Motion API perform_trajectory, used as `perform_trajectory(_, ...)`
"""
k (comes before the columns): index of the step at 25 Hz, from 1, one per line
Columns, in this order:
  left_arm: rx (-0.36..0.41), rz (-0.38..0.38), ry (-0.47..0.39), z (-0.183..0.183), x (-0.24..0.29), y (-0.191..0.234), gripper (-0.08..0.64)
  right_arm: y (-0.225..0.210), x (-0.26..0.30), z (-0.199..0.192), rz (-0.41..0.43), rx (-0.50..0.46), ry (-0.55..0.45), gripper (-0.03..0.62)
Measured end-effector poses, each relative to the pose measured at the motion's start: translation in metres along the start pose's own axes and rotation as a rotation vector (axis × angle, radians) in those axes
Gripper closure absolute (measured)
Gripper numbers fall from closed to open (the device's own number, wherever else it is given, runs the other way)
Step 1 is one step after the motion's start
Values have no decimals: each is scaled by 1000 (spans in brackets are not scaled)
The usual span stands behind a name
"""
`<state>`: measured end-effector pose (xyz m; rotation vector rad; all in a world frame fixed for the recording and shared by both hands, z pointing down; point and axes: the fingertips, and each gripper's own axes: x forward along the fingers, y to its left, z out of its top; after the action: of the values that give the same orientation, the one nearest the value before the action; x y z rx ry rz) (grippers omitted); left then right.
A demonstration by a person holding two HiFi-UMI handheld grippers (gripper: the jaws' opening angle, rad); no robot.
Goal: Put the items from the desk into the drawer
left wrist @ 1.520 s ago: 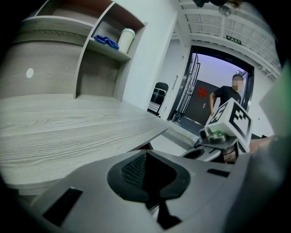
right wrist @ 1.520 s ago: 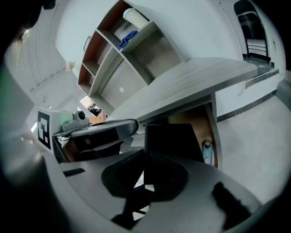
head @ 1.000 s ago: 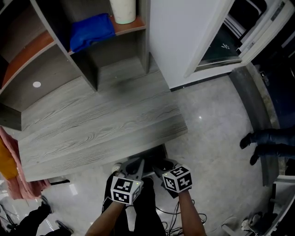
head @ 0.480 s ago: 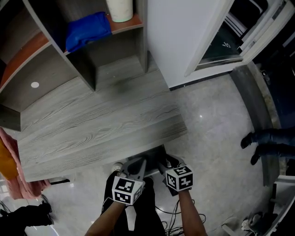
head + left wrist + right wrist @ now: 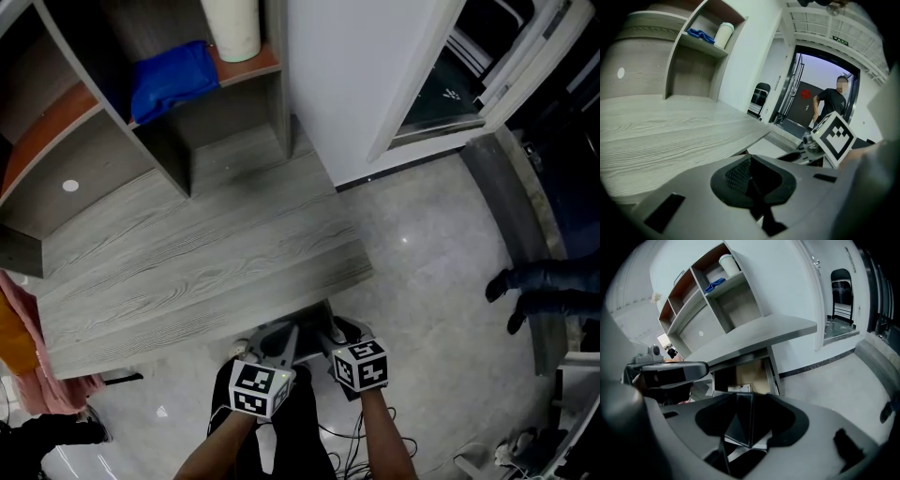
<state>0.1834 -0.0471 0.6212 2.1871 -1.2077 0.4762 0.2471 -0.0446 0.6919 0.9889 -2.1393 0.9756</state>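
Observation:
The grey wood desk top [image 5: 187, 272] is bare. Under its front edge the drawer [image 5: 314, 314] stands pulled out, and a white flat item [image 5: 740, 388] lies inside it between the drawer walls [image 5: 771, 373]. My right gripper [image 5: 339, 328] hangs just in front of the drawer; its jaws [image 5: 749, 427] have just been opening and stand open with nothing between them. My left gripper [image 5: 277, 330] is beside it at the desk edge, and its pads [image 5: 740, 176] meet with nothing held.
At the back of the desk is a shelf unit with a blue cloth [image 5: 169, 75] and a white roll [image 5: 232, 28]. A white cabinet side [image 5: 375, 75] stands to the right. A person's shoes [image 5: 525, 291] are on the floor at right, and pink cloth [image 5: 28, 366] hangs at left.
Both grippers stay in front of the drawer. The head view has drifted slightly, so the desk sits a little higher in the picture.

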Motion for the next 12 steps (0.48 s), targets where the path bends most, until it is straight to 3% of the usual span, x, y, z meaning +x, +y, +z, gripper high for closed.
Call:
perform_trajectory(8,34,-37,-4,17,-13,-2,551,13,-8,7,-21,58,-42,383)
perform_trajectory(12,52,-66,-12,30,-20,-5,551,22,-24,20,-54,54,-110,400)
